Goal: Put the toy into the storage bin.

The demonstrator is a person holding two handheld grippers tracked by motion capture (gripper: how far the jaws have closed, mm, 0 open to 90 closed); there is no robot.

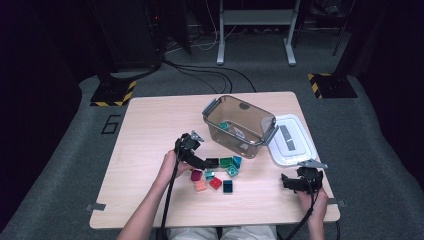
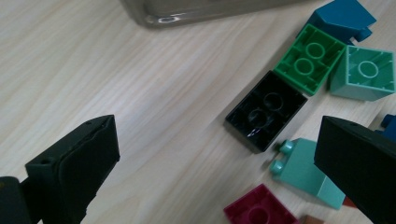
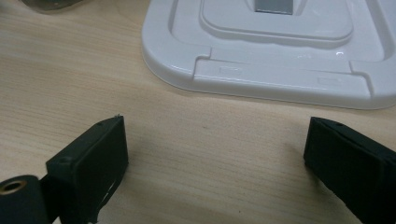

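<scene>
Reaching toward the loose bricks, the left tool (image 2: 215,158) hovers just above the surface (image 1: 150,150) with its 2 jaws spread wide and nothing between them. In the left gripper view the black brick (image 2: 265,111) lies ahead of the tool and slightly toward its right jaw, hollow side up, showing 2 round sockets. Its long axis runs diagonally, from near the tool's centre line up and away toward the right. The black brick touches the green brick (image 2: 309,58) at its far end; a pale teal brick (image 2: 306,171) sits just beside its near corner, close to the right jaw, and a magenta brick (image 2: 259,212) lies nearest the tool, between the jaws. Judged from this layout, the jaws should close across the black brick's short sides, so the tool likely needs a small turn to square up with that diagonal.

Beyond the bricks stands the clear bin (image 1: 240,125), open at the top, with a few pieces already inside; it is the probable destination.

Farther right, the white lid (image 3: 280,51) lies flat on the surface directly ahead of the right tool (image 3: 215,154). That tool is also fully open and holds nothing. It rests well apart from the bricks, so the left tool is clearly the nearer one for this pick.
</scene>
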